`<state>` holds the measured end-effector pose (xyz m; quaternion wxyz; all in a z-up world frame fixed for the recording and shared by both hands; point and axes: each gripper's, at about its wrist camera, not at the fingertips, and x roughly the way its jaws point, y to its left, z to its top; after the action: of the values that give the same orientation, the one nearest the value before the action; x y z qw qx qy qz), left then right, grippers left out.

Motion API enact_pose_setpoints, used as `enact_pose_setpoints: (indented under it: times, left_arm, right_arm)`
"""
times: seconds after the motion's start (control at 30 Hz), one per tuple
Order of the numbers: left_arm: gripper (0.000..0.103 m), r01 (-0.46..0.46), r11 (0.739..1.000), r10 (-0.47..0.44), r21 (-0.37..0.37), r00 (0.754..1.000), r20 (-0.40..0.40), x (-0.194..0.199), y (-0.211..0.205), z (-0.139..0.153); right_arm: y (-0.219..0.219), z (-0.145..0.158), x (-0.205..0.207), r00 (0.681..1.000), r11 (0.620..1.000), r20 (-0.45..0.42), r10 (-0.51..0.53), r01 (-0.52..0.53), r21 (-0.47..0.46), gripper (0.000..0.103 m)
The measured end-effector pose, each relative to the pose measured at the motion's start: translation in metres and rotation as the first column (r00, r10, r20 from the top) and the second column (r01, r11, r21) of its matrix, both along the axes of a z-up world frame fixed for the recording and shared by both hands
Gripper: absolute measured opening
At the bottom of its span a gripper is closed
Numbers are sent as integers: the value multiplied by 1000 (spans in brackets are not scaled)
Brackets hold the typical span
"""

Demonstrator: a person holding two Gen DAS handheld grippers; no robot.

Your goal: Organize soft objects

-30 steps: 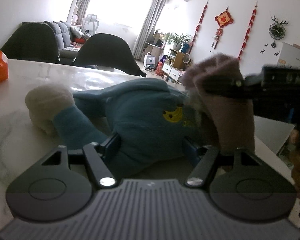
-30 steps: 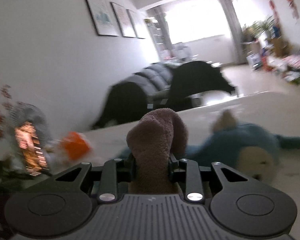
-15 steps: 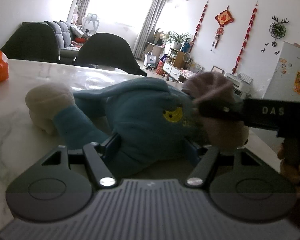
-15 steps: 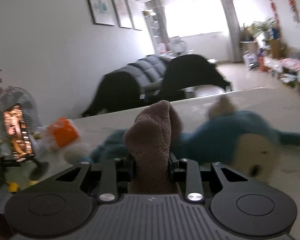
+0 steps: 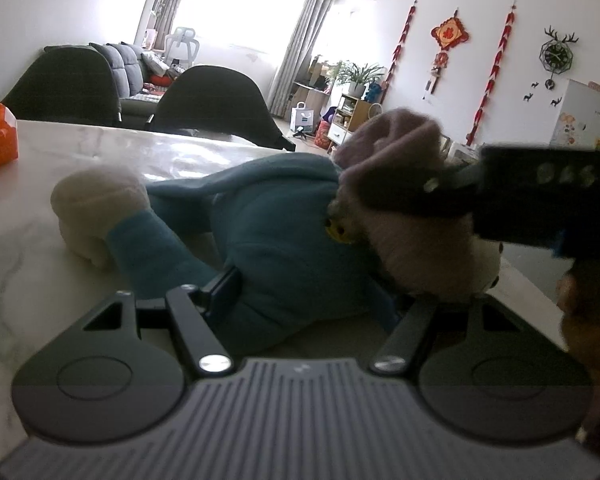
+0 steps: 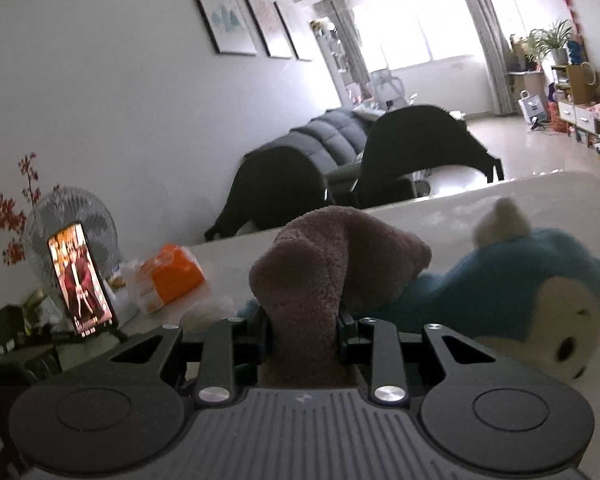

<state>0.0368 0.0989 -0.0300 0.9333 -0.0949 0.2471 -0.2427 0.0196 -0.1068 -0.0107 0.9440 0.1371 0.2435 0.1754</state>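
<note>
Not finished, judging from the scene: both toys out on the white table [image 5: 40, 208], nothing visibly put away. Right gripper [image 6: 303, 330] clenched on the brown plush [image 6: 320, 272], raised between its fingers, straight ahead. Left gripper [image 5: 312, 292] around the body of the blue plush [image 5: 268, 232], fingers on both sides; a firm squeeze hard to confirm. Blue plush lying on the table, just beyond the brown plush and right of the right gripper
</note>
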Motion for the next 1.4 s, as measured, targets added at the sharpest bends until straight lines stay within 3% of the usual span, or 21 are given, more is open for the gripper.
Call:
enact_pose_setpoints:
  times: [0.13,0.33,0.43,0.7,0.9,0.97,1.1,1.27,1.4]
  left_arm:
    - [69,0,1000,0,-2,1000,-1,0,0,0]
    - [69,2,1000,-2,-1,1000,0,-1,-1,1]
    - [69,0,1000,0,7,1000,0,-1,-2,1]
    - [69,-3,1000,3,27,1000,3,-2,-5,1]
    - [69,-3,1000,3,31,1000,2,-2,-5,0]
    - [69,-4,999,4,33,1000,2,-2,-5,0]
    - [69,-6,999,6,42,1000,7,-3,-7,1]
    - [68,-27,995,22,100,999,49,-11,-16,8]
    - [68,-35,994,26,104,996,84,-12,-25,24]
  right_arm:
    - [-6,-4,0,1000,999,0,-30,30,-24,33]
    - [-37,-9,-9,987,985,-7,-163,162,-62,33]
    - [-48,-9,-11,987,987,-33,-159,159,0,33]
    - [-18,4,-6,999,999,6,-35,35,8,33]
    - [-21,-9,5,999,999,-29,-26,27,32,34]
    - [-31,-12,4,999,997,-41,-36,38,63,34]
    - [-44,-11,-3,994,994,-34,-107,108,27,33]
    - [-64,-4,-19,991,988,-32,-133,135,77,33]
    - [-84,13,-36,981,979,35,-190,187,83,33]
